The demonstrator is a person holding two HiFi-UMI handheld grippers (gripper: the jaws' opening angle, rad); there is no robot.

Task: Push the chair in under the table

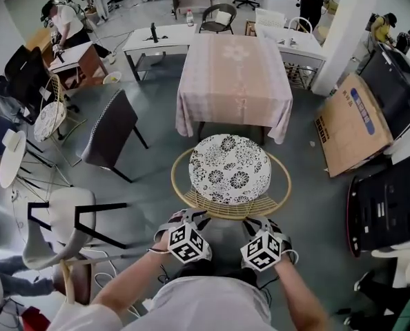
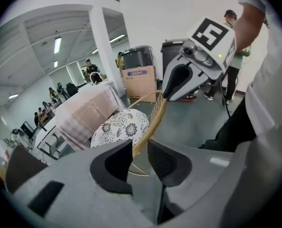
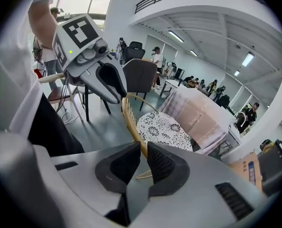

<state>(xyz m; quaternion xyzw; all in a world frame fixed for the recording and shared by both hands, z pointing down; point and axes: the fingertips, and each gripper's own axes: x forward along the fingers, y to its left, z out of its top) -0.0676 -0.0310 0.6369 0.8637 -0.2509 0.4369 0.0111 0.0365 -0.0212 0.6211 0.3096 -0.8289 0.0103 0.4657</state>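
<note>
Directly ahead of the 2 grippers stands the round chair (image 1: 230,178), its flower-patterned cushion (image 1: 230,165) facing up and its thin tan back hoop (image 2: 156,115) on the side nearest the grippers. Beyond the chair, farther from both grippers, is the cloth-covered table (image 1: 234,81). The seat's far edge reaches the hanging hem, but most of the seat lies outside the table.

Left gripper (image 2: 140,158): jaws stand wide, with the hoop passing through the gap. A gap shows beside the hoop, so this reads as no grip.

Right gripper (image 3: 142,163): jaws are narrow and clamped on the same hoop, a little to the right of the left gripper.

Handling (judgement): the frame looks like light cane or wire, so the chair should slide easily on the smooth grey floor (image 1: 150,185). The hoop is probably stiff enough to push on, yet slender enough to flex or twist under a 1-sided load. The cushion appears loose and soft, so it is no place to push.

Best hold: the hoop at 2 points, either side of its centre, as the grippers are now placed. An even push from both should keep the chair square to the table.
</note>
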